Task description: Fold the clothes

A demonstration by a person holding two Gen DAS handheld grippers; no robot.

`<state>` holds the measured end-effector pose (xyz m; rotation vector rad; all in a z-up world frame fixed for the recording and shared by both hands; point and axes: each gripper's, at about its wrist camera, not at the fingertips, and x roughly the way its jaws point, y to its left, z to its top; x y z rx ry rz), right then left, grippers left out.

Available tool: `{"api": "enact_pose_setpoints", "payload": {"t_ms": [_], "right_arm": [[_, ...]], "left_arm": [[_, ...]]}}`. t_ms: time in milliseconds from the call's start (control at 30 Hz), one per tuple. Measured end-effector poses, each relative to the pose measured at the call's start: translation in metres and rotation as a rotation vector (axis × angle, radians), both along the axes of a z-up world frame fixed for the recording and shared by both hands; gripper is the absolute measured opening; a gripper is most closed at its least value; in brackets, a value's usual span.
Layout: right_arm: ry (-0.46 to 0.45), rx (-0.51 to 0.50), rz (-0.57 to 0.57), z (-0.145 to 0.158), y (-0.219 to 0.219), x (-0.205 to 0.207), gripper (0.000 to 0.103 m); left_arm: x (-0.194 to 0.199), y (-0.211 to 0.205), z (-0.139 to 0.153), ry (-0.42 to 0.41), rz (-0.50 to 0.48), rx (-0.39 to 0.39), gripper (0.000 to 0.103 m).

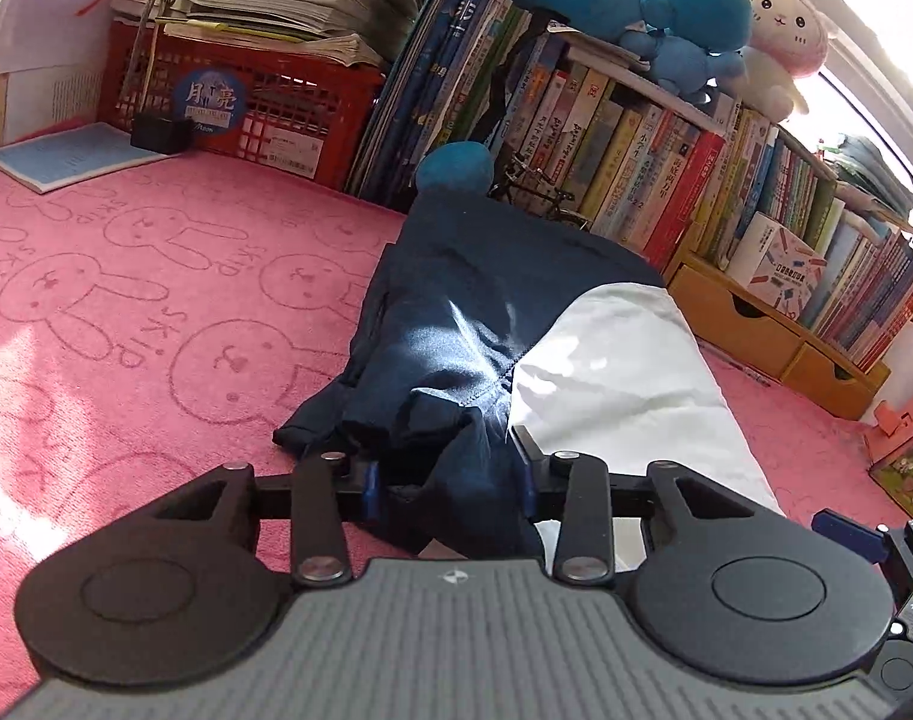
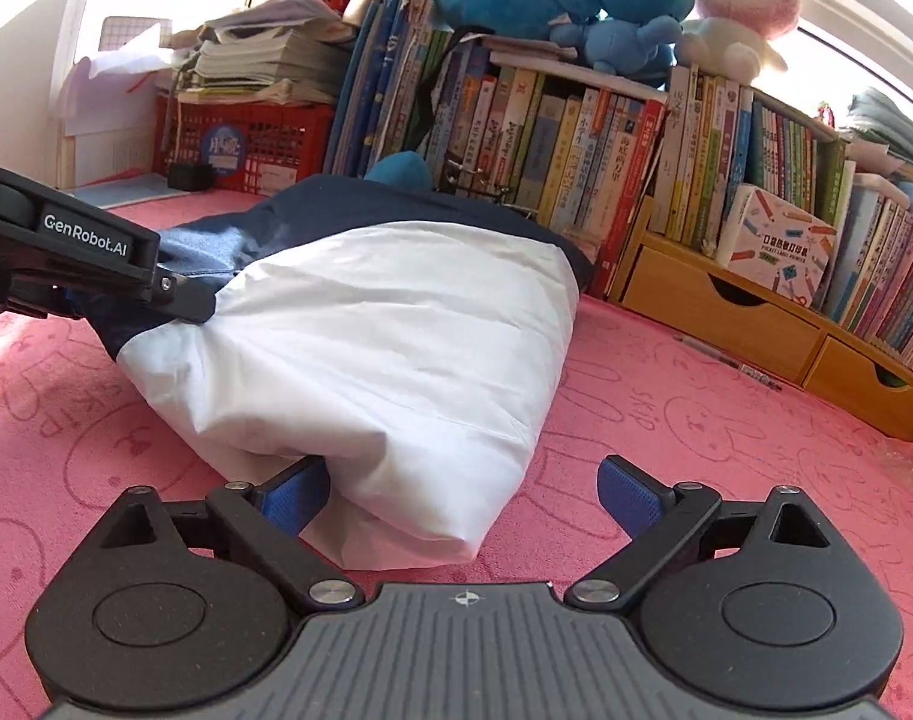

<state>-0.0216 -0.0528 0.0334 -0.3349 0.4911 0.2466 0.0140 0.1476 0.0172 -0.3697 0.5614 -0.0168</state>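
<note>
A navy-and-white garment (image 2: 360,324) lies on the pink rabbit-print mat (image 1: 126,312), its far end close to the row of books (image 2: 576,144). The left gripper (image 1: 450,480) is clamped on a bunched navy fold at the garment's near left corner; cloth fills the gap between its blue pads. The right gripper (image 2: 462,492) stands wide apart around the white corner: its left pad (image 2: 294,498) touches the cloth, the right one sits clear over the mat, so nothing is pinched. Behind the garment a blue plush (image 1: 456,165) rests against the books, with more plush toys (image 2: 738,6) on top of them. A red crate (image 1: 264,102) under stacked papers stands at the far left, wooden drawers (image 2: 720,312) at the right. A pen (image 2: 726,363) lies on the mat before the drawers
</note>
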Motion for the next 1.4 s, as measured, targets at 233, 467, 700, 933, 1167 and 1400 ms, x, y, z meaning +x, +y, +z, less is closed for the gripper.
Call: {"api": "enact_pose_setpoints", "payload": {"t_ms": [233,467,700,933,1167,1400], "right_arm": [[-0.175,-0.207,-0.012,0.005,-0.010,-0.016,0.097],[-0.101,-0.150,0.074,-0.002,-0.001,-0.017,0.102],[-0.026,-0.010,0.025,0.000,0.004,0.004,0.102],[0.076,0.102,-0.057,-0.005,-0.026,0.021,0.103],[0.248,0.373,0.001,-0.005,-0.043,0.044,0.038],[-0.065,0.071,-0.035,0.015,-0.048,-0.007,0.020]], "left_arm": [[-0.012,-0.002,0.005,-0.052,-0.077,0.038,0.029],[-0.010,0.024,0.000,-0.069,-0.066,-0.046,0.029],[-0.004,0.032,0.006,-0.108,-0.035,-0.003,0.029],[0.013,0.029,-0.009,-0.049,-0.041,0.068,0.033],[0.012,0.028,-0.009,-0.045,-0.041,0.095,0.034],[-0.004,0.005,-0.005,-0.045,-0.137,0.071,0.034]]}}
